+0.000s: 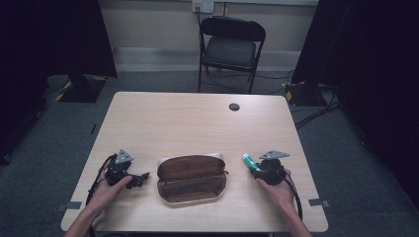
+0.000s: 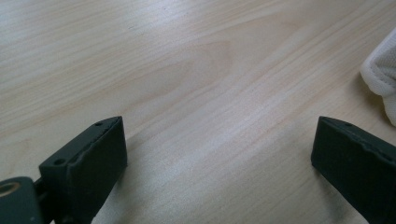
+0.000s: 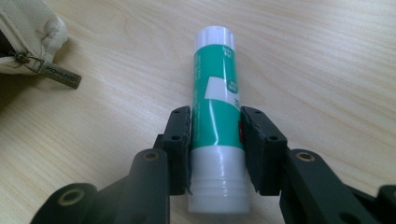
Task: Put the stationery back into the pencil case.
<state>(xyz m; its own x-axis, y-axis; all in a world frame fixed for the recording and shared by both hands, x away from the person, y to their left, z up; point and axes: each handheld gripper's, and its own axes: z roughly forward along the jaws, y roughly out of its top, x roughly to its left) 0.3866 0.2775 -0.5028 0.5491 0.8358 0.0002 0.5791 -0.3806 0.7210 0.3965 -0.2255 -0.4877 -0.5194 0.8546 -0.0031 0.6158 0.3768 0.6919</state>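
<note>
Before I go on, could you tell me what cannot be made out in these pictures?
- Print on the glue stick, right gripper view: too small, partly covered by the right gripper.
- Pencil case interior, high view: dark and too small to show any contents.
- Pencil case, left gripper view: cut off by the right edge.
- Left gripper jaw tips, high view: too small to read; the left gripper view shows them wide apart.

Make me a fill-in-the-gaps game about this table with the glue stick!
1. The right gripper is shut on a green and white ____ stick.
2. The pencil case in the middle of the table lies ____, with its zip undone.
3. The left gripper has its fingers ____ apart, holding nothing.

Missing words: glue; open; wide
</note>
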